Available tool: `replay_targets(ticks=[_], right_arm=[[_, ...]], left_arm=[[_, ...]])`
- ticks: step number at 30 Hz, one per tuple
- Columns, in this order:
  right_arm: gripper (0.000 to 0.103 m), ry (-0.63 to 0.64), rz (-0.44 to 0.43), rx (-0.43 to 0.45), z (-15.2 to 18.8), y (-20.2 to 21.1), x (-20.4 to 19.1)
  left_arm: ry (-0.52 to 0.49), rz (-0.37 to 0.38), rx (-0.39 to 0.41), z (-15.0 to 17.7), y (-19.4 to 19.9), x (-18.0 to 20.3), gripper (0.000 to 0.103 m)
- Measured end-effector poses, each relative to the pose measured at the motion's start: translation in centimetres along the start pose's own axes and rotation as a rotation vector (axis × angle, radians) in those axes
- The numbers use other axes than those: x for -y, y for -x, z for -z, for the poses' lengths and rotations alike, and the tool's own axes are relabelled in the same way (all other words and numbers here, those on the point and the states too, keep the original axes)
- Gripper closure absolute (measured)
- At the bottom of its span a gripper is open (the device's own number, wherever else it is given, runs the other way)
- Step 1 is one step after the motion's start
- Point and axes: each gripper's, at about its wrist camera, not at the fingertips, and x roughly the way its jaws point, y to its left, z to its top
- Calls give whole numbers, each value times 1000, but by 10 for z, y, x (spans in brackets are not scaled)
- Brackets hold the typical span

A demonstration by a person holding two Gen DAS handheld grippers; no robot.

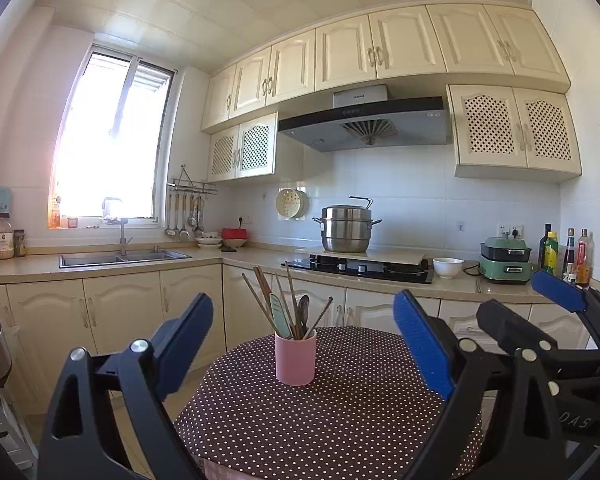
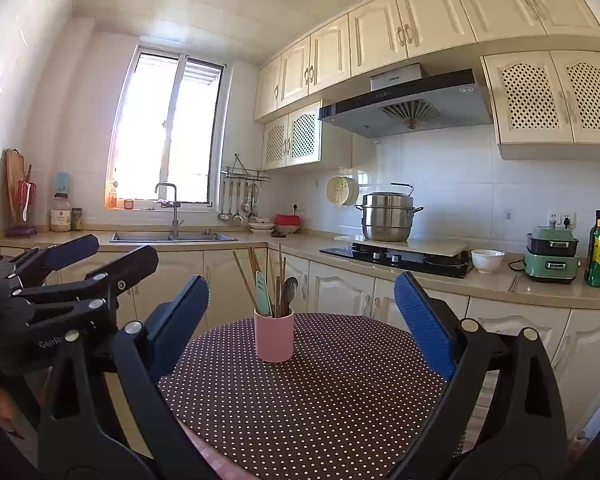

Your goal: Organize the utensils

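A pink cup (image 1: 295,358) (image 2: 274,335) stands upright on a round table with a brown polka-dot cloth (image 1: 340,420) (image 2: 320,392). In it stand several wooden chopsticks (image 1: 260,300) (image 2: 244,280), a mint spatula (image 1: 280,316) (image 2: 263,294) and a dark spoon (image 1: 303,310) (image 2: 289,290). My left gripper (image 1: 304,336) is open, hanging in front of the cup with nothing between its blue pads. My right gripper (image 2: 302,314) is open too and holds nothing. In the left wrist view the right gripper (image 1: 540,304) shows at the right edge; in the right wrist view the left gripper (image 2: 100,252) shows at the left.
Behind the table runs an L-shaped counter with a sink (image 1: 124,258) (image 2: 172,237), a hob with a steel steamer pot (image 1: 346,228) (image 2: 388,216), a white bowl (image 1: 447,267) (image 2: 487,260), a green appliance (image 1: 505,260) (image 2: 552,256) and bottles (image 1: 550,252). Ladles hang on a wall rack (image 1: 188,212) (image 2: 240,200).
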Motion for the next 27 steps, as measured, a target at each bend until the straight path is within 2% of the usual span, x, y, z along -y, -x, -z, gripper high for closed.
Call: replay_targets(ticks=[27], right_arm=[[9, -15, -4, -8, 6, -1, 2]], left_arm=[[0, 6, -7, 6, -2, 6, 13]])
